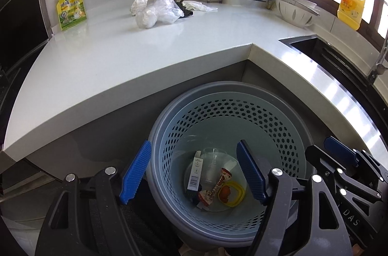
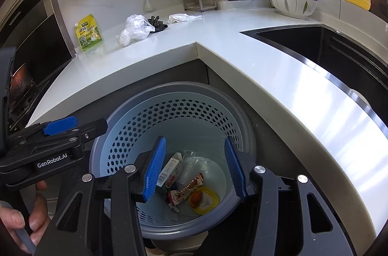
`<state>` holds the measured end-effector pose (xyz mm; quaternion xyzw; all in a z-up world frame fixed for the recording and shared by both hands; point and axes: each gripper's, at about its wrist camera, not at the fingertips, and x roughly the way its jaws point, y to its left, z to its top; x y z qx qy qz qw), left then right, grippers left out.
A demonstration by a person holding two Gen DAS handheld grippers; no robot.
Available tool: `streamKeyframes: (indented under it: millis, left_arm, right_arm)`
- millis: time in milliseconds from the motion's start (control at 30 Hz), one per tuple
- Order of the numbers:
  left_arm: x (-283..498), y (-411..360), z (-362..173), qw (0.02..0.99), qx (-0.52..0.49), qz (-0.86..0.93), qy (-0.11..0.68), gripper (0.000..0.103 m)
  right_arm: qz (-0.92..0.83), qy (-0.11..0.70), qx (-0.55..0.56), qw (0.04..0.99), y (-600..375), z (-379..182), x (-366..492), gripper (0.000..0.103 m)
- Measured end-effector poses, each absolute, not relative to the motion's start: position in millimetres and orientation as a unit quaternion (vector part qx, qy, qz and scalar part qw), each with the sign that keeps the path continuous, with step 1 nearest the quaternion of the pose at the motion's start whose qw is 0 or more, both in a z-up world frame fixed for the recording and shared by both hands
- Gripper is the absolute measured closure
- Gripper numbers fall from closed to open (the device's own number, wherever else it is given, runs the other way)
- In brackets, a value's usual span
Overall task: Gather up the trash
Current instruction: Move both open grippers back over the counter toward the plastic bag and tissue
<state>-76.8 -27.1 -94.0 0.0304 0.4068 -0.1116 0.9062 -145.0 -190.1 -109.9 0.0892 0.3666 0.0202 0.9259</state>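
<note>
since both grippers hang over bin (image 1: 225, 125), left gripper (image 1: 194, 173) fingers wide, right gripper (image 2: 195, 168) fingers narrower, both empty; wrappers already inside.

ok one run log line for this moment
left gripper: open, empty | right gripper: open, empty | both over trash bin | wrapper, carton inside

bin (image 1: 242, 110): grey rim, pale blue hex-perforated wall | countertop (image 1: 116, 57): white | pouch (image 1: 71, 7): yellow-green | bottle (image 1: 350, 6): yellow | gripper pads (image 2: 155, 168): blue, ribbed
</note>
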Motion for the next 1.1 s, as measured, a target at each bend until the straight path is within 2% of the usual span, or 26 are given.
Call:
streamKeyframes:
  millis: [100, 267, 633, 800, 1100]
  left_arm:
    - [-76.0, -21.7, -89.4, 0.91, 0.028, -0.105, 0.399, 0.027]
    - [-66.5, -11.3, -75.5, 0.915, 0.023, -0.102, 0.39, 0.027]
    - [-9.9, 7.1, -25.0, 0.94, 0.023, -0.075, 0.332, 0.014]
    - [25.4, 16.3, -9.6, 0.947, 0.026, -0.06, 0.314, 0.008]
    - [101.3, 23.0, -10.0, 0.944, 0.015, -0.057, 0.323, 0.007]
  right_arm:
    - [0.024, 0.361, 0.092, 0.928, -190.1, -107.6, -144.8, 0.049]
    - [0.027, 0.359, 0.078, 0.93, -188.1, -101.7, -136.4, 0.047]
    - [0.054, 0.327, 0.055, 0.942, -187.9, -53.0, -83.6, 0.029]
    - [0.059, 0.322, 0.051, 0.943, -188.5, -34.6, -48.6, 0.025]
    - [0.063, 0.317, 0.048, 0.945, -194.5, -16.0, 13.2, 0.025]
